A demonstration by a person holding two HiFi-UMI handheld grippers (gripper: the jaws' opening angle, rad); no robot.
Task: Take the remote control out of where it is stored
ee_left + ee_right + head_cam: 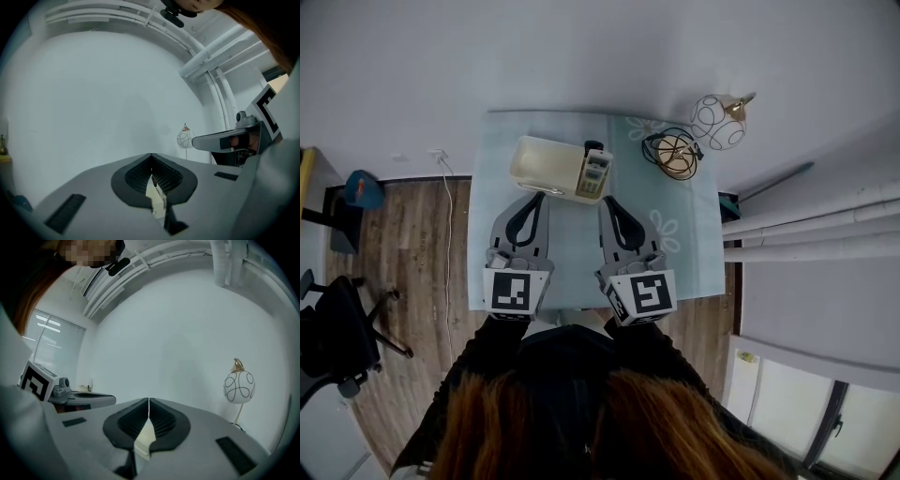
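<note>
The remote control, pale grey with a small screen and buttons, stands in the right end of a cream storage box on the light blue table. My left gripper is shut and empty, with its tips just short of the box's near wall. Just below the remote, my right gripper is also shut and empty. In the left gripper view the left gripper has its jaws meeting at the tip, and a strip of the cream box shows below them. The right gripper is likewise closed in its own view.
A white globe lamp and a round wire ornament stand at the table's back right. A wall runs right behind the table. A cable hangs down at the left, and office chairs stand on the wooden floor.
</note>
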